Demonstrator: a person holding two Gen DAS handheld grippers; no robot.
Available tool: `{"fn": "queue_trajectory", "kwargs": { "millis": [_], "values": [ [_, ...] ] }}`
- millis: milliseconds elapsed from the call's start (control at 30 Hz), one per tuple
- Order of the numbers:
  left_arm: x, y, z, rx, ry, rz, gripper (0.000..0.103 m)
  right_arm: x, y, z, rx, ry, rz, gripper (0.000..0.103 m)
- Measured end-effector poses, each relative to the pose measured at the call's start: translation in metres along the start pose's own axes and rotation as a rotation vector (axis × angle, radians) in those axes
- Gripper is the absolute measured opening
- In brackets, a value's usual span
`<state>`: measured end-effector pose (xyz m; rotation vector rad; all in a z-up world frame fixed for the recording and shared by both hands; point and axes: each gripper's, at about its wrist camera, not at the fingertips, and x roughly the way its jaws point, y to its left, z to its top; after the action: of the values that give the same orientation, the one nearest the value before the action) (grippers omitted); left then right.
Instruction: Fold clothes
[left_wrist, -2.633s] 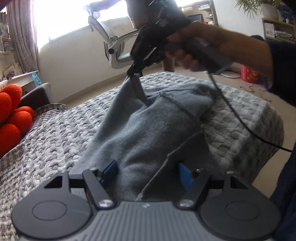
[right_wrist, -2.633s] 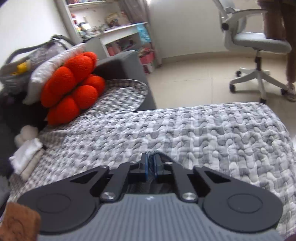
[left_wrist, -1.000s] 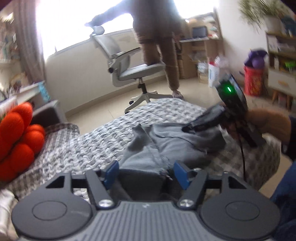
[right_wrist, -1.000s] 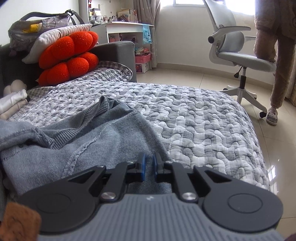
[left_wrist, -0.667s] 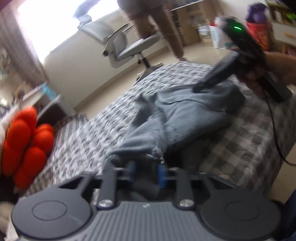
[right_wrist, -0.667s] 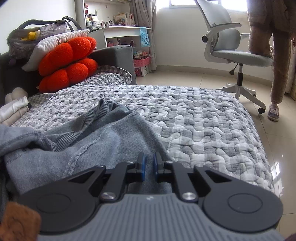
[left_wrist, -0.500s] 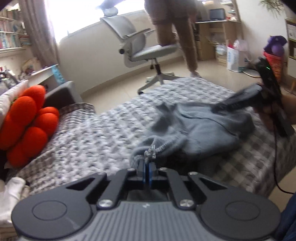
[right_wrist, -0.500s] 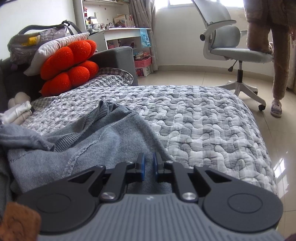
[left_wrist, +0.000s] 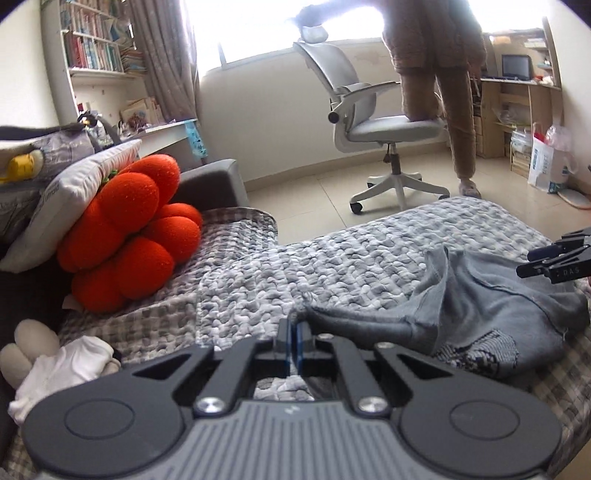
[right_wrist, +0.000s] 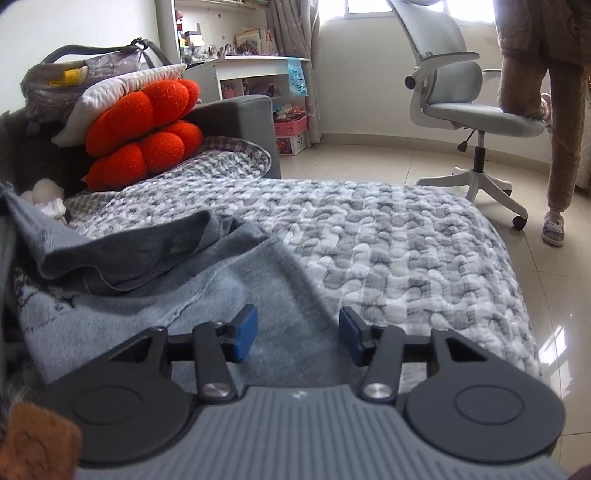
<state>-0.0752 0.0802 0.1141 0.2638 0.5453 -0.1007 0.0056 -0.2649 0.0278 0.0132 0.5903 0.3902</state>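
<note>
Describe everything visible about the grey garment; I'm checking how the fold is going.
The grey knitted garment lies rumpled on the grey-and-white quilted bedcover, one part doubled over and showing a ribbed edge and raised seams. The left gripper is shut on a pulled-out corner. The right gripper sits over another part, its jaws opening, pads off the cloth.

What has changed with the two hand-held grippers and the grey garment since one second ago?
The left hand-held gripper closed on an edge of the grey garment and drew it toward the orange cushion. The right hand-held gripper released; its jaws are opening. The quilt stayed put.
</note>
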Motion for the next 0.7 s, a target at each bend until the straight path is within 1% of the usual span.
{"fn": "queue_trajectory", "kwargs": {
  "millis": [33, 100, 133, 267, 333, 367, 400, 467, 500, 567, 600, 633, 667, 700],
  "values": [
    [0.003, 0.003, -0.001, -0.016, 0.005, -0.008, 0.003, 0.001, -0.001, 0.003, 0.005, -0.001, 0.002, 0.054],
    [0.010, 0.008, -0.003, -0.045, 0.018, -0.026, 0.003, 0.007, -0.002, 0.008, 0.006, 0.009, 0.008, 0.061],
    [0.014, 0.008, -0.004, -0.055, 0.028, -0.037, 0.003, 0.011, -0.002, 0.010, 0.001, 0.017, 0.007, 0.062],
    [0.030, 0.007, -0.010, -0.069, 0.070, -0.069, 0.005, 0.027, -0.001, 0.016, -0.010, 0.058, 0.018, 0.064],
    [0.035, 0.005, -0.013, -0.067, 0.088, -0.089, 0.012, 0.036, -0.001, 0.015, -0.006, 0.083, 0.030, 0.064],
    [0.037, 0.005, -0.014, -0.065, 0.095, -0.096, 0.021, 0.038, 0.000, 0.014, -0.006, 0.077, 0.027, 0.065],
    [0.039, 0.006, -0.015, -0.066, 0.102, -0.103, 0.036, 0.038, 0.002, 0.011, -0.015, 0.062, 0.022, 0.066],
    [0.043, 0.008, -0.018, -0.069, 0.116, -0.117, 0.049, 0.037, 0.009, 0.004, -0.057, 0.033, 0.008, 0.066],
    [0.045, 0.009, -0.020, -0.070, 0.123, -0.124, 0.050, 0.037, 0.012, 0.001, -0.076, 0.026, 0.001, 0.065],
    [0.050, 0.012, -0.022, -0.092, 0.143, -0.135, 0.052, 0.037, 0.014, 0.002, -0.082, 0.028, 0.005, 0.060],
    [0.053, 0.014, -0.023, -0.107, 0.152, -0.143, 0.056, 0.037, 0.013, 0.003, -0.082, 0.032, 0.013, 0.057],
    [0.055, 0.015, -0.024, -0.121, 0.159, -0.152, 0.058, 0.038, 0.013, 0.004, -0.082, 0.035, 0.020, 0.055],
    [0.058, 0.017, -0.025, -0.136, 0.167, -0.161, 0.060, 0.038, 0.013, 0.005, -0.087, 0.037, 0.029, 0.049],
    [0.061, 0.018, -0.026, -0.153, 0.174, -0.174, 0.060, 0.037, 0.014, 0.004, -0.096, 0.035, 0.040, 0.033]
  ]
}}
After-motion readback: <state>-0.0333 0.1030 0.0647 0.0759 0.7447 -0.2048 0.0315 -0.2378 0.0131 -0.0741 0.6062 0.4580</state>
